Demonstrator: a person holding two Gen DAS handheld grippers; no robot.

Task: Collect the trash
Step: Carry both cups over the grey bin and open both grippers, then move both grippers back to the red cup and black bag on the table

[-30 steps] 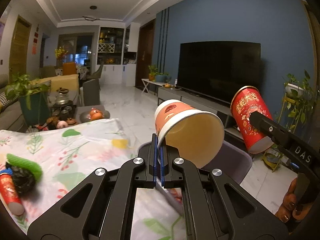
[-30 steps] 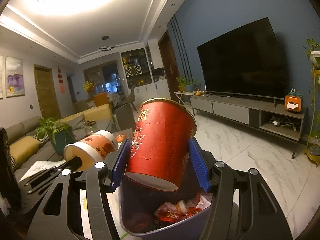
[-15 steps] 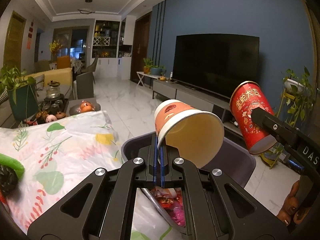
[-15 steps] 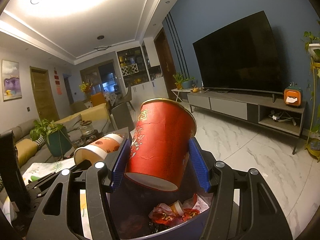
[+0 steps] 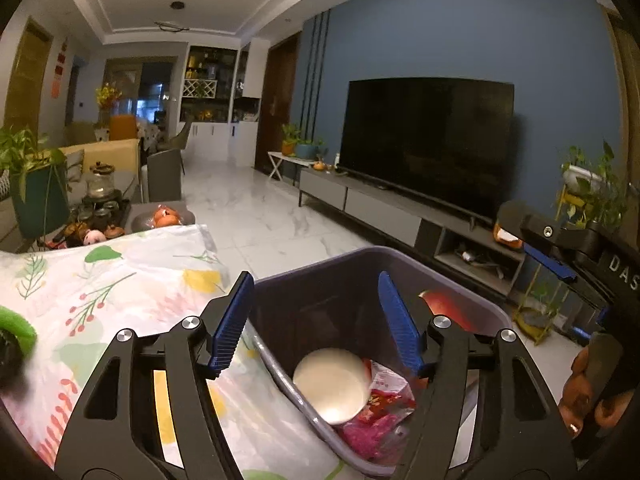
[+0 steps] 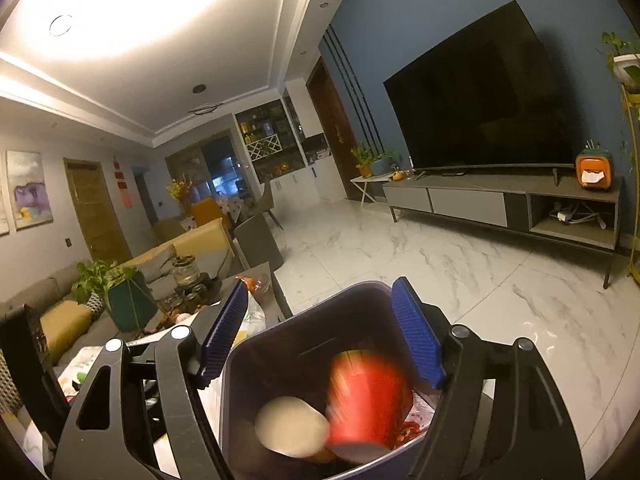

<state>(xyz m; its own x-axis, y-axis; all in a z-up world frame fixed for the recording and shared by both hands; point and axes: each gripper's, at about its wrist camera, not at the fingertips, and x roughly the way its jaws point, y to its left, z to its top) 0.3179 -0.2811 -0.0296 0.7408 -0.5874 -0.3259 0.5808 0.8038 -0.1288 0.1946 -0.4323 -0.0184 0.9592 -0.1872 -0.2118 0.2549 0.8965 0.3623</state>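
A dark grey trash bin (image 5: pixel 452 280) (image 6: pixel 304 344) stands beside the table, under both grippers. Inside it lies the orange paper cup (image 5: pixel 331 385) (image 6: pixel 292 426), its pale base facing up, on red wrappers (image 5: pixel 380 408). The red cup (image 6: pixel 366 400) is blurred inside the bin, just below my right gripper; only a part of the red cup (image 5: pixel 444 306) shows in the left wrist view. My left gripper (image 5: pixel 316 322) is open and empty above the bin. My right gripper (image 6: pixel 320 336) is open and empty too, and the right gripper (image 5: pixel 548 256) appears at the right in the left wrist view.
A table with a floral cloth (image 5: pixel 112 304) lies to the left of the bin, with a green and black object (image 5: pixel 12 334) at its left edge. A TV cabinet (image 5: pixel 400 216) runs along the blue wall. Plants on a stand (image 5: pixel 588 200) are at the right. Marble floor (image 6: pixel 480 280) lies beyond.
Both grippers have opened. The orange cup and the red cup have dropped from the fingers into the bin; the red cup is still moving.
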